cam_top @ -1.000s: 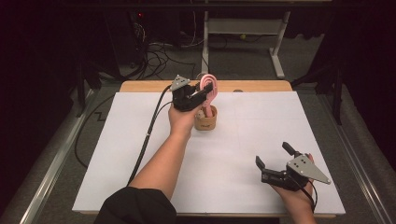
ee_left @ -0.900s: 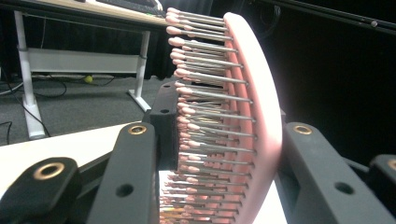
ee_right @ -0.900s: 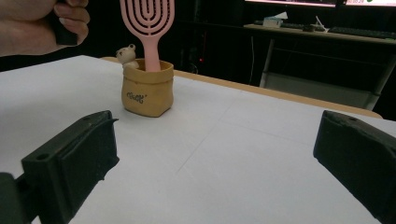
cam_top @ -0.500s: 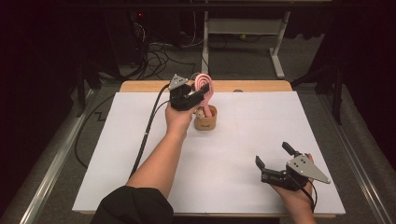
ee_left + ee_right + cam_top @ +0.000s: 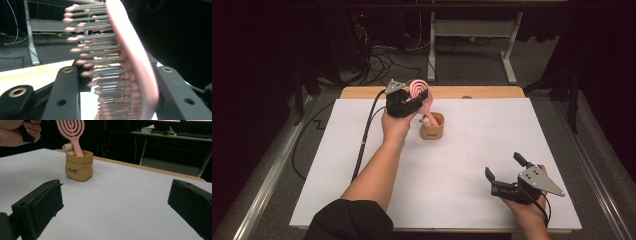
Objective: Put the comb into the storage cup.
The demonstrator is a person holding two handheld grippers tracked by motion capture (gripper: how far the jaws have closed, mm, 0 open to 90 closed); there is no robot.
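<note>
Hairbrush (image 5: 419,93) looks light and stiff; left claw (image 5: 408,101) grips its head, handle in pouch (image 5: 432,127); right claw (image 5: 506,173) gapes empty.

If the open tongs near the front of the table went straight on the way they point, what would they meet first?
Probably nothing soon: the right tongs point across bare white table. The tan pouch with the pink hairbrush sits left of that line, though depth is unclear.

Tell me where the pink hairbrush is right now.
In the high view the pink hairbrush stands at the table's far middle, its head clamped in the left gripper, its handle down in the tan pouch beside a small bear figure.
</note>
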